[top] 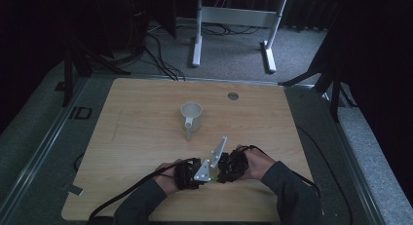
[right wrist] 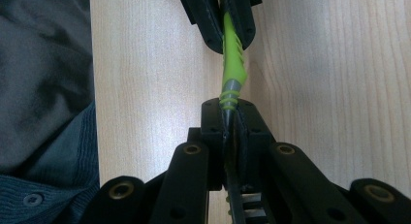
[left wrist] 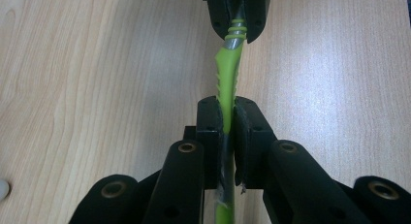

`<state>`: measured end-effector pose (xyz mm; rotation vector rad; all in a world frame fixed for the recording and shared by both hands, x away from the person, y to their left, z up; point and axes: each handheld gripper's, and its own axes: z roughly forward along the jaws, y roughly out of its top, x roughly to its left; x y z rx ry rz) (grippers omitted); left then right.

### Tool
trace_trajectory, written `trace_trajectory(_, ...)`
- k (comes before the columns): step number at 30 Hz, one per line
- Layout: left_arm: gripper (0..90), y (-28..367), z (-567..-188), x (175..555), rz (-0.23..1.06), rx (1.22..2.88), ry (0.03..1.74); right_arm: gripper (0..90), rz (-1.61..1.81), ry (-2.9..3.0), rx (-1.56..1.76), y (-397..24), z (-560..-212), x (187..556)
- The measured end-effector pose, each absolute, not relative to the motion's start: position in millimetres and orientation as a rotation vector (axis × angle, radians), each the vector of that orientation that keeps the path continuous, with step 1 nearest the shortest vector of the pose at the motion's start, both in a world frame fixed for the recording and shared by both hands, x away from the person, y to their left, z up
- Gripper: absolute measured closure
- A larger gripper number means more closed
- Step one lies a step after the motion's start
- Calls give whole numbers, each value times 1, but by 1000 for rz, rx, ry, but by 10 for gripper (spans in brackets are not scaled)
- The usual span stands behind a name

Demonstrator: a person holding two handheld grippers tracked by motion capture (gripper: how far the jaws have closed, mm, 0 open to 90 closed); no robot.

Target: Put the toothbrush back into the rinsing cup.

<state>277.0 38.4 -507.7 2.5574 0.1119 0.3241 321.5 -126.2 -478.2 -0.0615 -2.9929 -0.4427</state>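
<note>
A lime-green pen-like tool with a toothed edge and a grey, ringed section spans the short gap between my two grippers, just above the table's near middle. My left gripper is shut on its green body. My right gripper is shut on its grey ringed end. The two grippers face each other tip to tip. In the high view the left gripper and the right gripper meet at the small green tool, each held in a hand.
A white mug stands upright at the middle of the wooden table, handle toward the near side. A round grommet sits at the far edge. The person's grey clothing lies close to the right gripper. Cables trail off the front left.
</note>
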Motion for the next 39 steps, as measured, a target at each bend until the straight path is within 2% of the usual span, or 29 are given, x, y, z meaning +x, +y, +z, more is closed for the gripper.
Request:
trace_trajectory(5, 808, 38, -508, 277, 323, 2540, 119, 838, -458, -2984, -67, -125, -478, 322)
trace_trajectory(14, 834, 39, -507, 278, 312, 2539, 116, 827, -469, -2987, -71, -126, -478, 322)
trace_trajectory(23, 834, 41, -505, 280, 315, 2539, 131, 710, -510, -2991, -84, -129, -474, 324)
trace_trajectory(39, 835, 47, -502, 289, 285, 2518, 224, 648, -668, -3059, -202, -137, -461, 331)
